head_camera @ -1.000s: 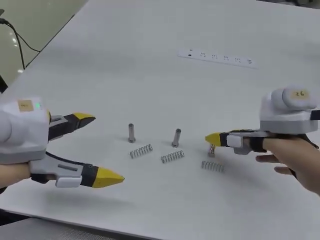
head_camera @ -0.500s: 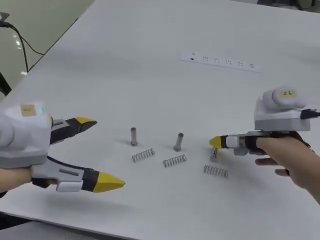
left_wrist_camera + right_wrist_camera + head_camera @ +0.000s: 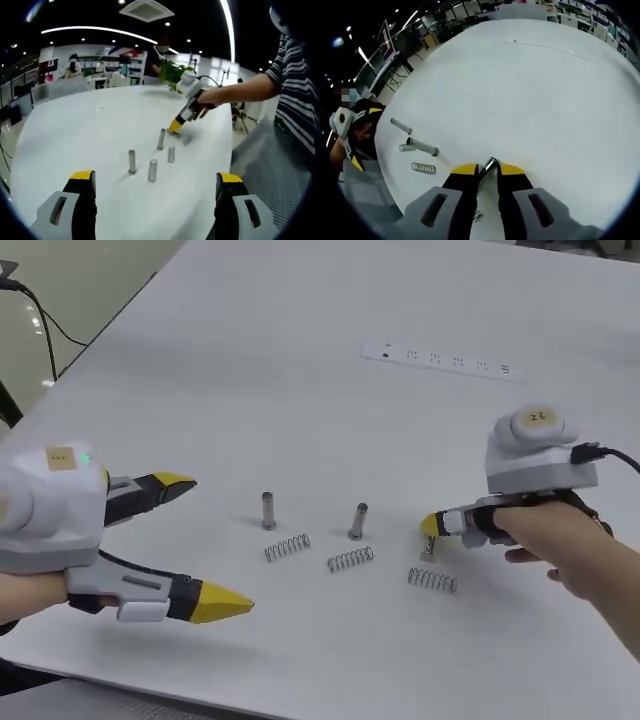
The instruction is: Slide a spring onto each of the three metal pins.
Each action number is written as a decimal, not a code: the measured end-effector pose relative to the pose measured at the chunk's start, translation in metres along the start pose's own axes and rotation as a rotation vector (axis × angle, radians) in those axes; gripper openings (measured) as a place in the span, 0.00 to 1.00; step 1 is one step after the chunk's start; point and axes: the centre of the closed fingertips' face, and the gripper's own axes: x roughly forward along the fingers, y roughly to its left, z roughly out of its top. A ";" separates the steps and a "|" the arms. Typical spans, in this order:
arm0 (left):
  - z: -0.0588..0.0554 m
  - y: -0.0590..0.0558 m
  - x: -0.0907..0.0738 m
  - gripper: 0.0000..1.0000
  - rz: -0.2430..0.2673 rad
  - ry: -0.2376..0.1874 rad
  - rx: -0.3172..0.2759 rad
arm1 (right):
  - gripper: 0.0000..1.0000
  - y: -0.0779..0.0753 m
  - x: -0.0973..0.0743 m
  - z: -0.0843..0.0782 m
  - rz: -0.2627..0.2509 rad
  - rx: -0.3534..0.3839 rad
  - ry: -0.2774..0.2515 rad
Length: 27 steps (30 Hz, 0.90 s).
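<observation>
Springs, three of them, lay loose on the white table (image 3: pixel 300 390), none yet on a pin. In the head view the first spring (image 3: pixel 287 547), second spring (image 3: pixel 350 559) and third spring (image 3: pixel 432 581) each rested just at 6 o'clock of its own pin. The first pin (image 3: pixel 268 510) and second pin (image 3: pixel 358 521) stood upright and untouched.

Over the last second the right gripper (image 3: pixel 432 525) had kept its tips at the third pin (image 3: pixel 489 165), at 3 o'clock of the second, while its body rolled and tipped nose-down. In the right gripper view the jaws stood drawn close with that pin leaning between them. Whether they truly pinched it could not be told.

The left gripper (image 3: pixel 212 542) had stayed put at 9 o'clock of the row, released, its jaws spread wide and holding nothing.

Judged from this, the work was at its very start. The third pin was being seized or steadied, likely so that its spring could be threaded on.
</observation>
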 end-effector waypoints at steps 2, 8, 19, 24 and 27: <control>-0.001 0.000 0.000 0.97 0.000 0.002 0.000 | 0.10 -0.001 0.001 0.001 -0.006 0.001 0.001; -0.003 0.000 -0.001 0.97 -0.001 0.009 -0.001 | 0.08 -0.001 0.001 0.000 -0.021 -0.011 0.017; -0.003 -0.002 0.002 0.97 -0.008 0.012 -0.001 | 0.05 -0.003 0.000 -0.002 -0.028 -0.039 0.019; -0.003 -0.001 0.000 0.97 -0.008 0.012 -0.003 | 0.05 -0.003 -0.002 -0.004 -0.014 -0.058 0.000; -0.003 0.001 -0.001 0.97 -0.003 0.012 -0.003 | 0.05 -0.002 -0.003 -0.006 0.000 -0.068 -0.014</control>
